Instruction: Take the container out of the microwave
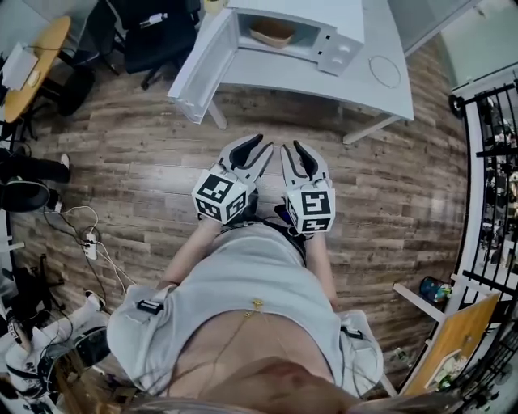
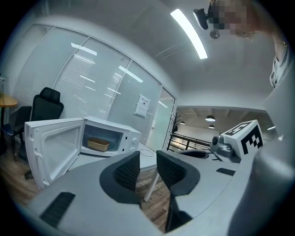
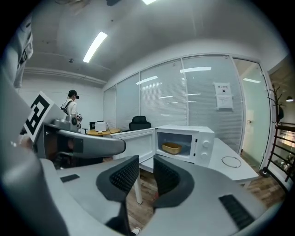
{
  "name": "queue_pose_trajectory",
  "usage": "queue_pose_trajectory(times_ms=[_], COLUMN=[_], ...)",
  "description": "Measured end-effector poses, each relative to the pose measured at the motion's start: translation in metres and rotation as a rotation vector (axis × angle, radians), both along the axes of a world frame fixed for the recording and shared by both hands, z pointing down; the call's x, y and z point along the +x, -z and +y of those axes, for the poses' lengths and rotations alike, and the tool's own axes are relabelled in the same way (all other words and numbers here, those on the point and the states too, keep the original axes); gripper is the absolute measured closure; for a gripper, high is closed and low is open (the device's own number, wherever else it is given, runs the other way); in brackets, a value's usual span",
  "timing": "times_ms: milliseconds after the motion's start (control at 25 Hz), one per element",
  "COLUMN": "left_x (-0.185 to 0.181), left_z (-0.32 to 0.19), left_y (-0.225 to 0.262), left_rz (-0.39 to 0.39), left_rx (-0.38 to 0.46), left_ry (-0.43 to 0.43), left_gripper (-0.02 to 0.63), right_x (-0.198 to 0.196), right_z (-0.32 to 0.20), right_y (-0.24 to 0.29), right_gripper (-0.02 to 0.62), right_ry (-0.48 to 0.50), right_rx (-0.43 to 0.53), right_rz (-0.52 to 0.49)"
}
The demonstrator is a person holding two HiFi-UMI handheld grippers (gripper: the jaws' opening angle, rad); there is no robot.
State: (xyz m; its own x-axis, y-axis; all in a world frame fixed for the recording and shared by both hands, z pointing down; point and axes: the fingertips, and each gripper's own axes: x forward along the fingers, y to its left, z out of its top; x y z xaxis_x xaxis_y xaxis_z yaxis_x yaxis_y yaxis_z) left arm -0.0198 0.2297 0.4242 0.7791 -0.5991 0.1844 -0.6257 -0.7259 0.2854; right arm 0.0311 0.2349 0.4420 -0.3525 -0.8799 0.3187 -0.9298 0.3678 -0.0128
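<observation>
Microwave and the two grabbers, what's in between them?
Only bare wooden floor, then the edge of the white table. The head view shows nothing blocking the left gripper and right gripper from the container in the open microwave.

Left tongs (image 1: pixel 261 149), right tongs (image 1: pixel 291 150) side by side — jaws apart.

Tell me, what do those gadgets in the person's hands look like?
Each hand carries a pale grey plastic tool: the left gripper and right gripper. Their curved tongs are lined with black dimpled pads. A white cube printed with black square markers sits on each. The person wears a light grey top.
</observation>
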Motion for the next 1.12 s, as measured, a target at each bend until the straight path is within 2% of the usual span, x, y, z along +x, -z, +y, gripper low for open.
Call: queue_pose_trajectory(times_ms=[200,440,1120], left_x=[0.011,0.004,-0.023], left_z=[-0.054,-0.101,-0.160], left_y=[-0.003,-0.008,-0.021], left_rz=[-0.020,-0.021,-0.009], left_rx=[-0.005,-0.017,-0.049], left_ry=[-0.061,-0.066,-0.080], left_gripper=[0.488,0.488,0.488], right_x=[0.006,0.003,-0.030], right_z=[-0.055,-0.102,-0.163], right_y=[-0.001,-0.005,-0.009], right_gripper=[0.489,0.489,0.489], right_ry=[-0.029,-0.043,-0.053], right_rx=[0.000,-0.015,-0.036], right_rz=[0.002,0.004,-0.011])
